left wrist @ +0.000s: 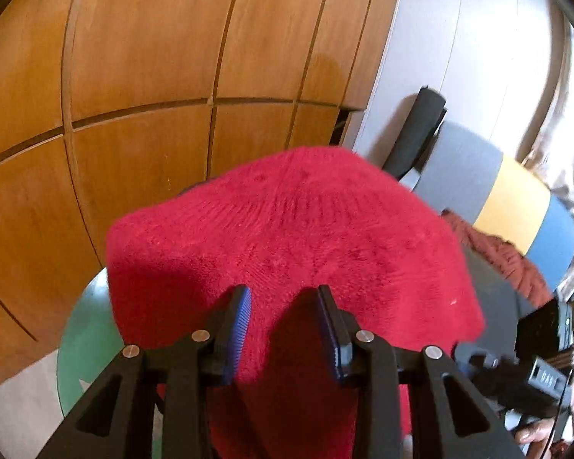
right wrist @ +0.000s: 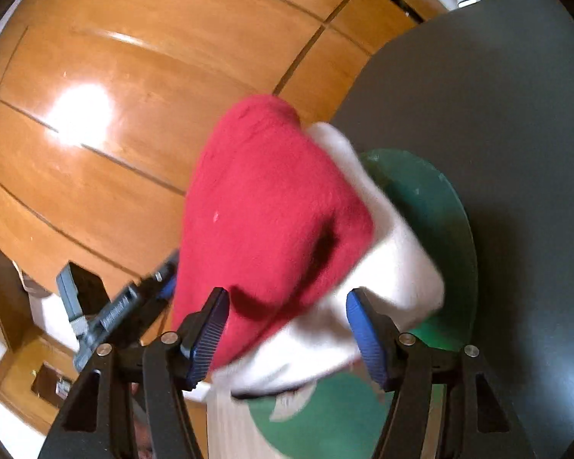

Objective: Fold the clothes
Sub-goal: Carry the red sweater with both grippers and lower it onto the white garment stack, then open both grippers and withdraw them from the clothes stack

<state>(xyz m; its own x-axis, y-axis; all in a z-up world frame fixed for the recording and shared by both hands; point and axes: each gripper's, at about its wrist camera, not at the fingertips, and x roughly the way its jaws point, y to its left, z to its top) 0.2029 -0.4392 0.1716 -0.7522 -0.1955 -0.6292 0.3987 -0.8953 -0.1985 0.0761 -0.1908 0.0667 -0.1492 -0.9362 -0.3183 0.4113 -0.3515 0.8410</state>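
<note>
Here, through the left wrist camera, I saw my left gripper [left wrist: 285, 298] pointing into a red knitted garment [left wrist: 287, 237] that filled the lower middle of the view. Its two blue-padded fingers [left wrist: 238, 329] stood a narrow way apart, with red cloth lying in the gap between them; I could not tell whether the pads were actually pinching it. The garment was humped up in front of a wall of wooden panels [left wrist: 153, 76]. To the right lay a dark table [left wrist: 493, 290], and on it a darker rust-coloured knit [left wrist: 497, 252], beside a cushion [left wrist: 516, 199] striped grey, yellow and blue. A green mat [left wrist: 84, 329] showed at lower left. At the far right edge I saw part of the other gripper body and a hand [left wrist: 535, 430] below it. Through the right wrist camera, my right gripper [right wrist: 287, 302] had its jaws spread wide, with the same red garment [right wrist: 264, 206] and a white cloth [right wrist: 386, 275] bunched together between and ahead of the fingers; the picture was blurred, and neither pad clearly touched the fabric. The red part sat to the left, the white part to the right and beneath. Behind the bundle were the green mat [right wrist: 440, 206] and the dark table [right wrist: 497, 95], with the wooden panels [right wrist: 114, 95] to the left. The left gripper [right wrist: 134, 302] appeared at lower left, touching the red edge.
</note>
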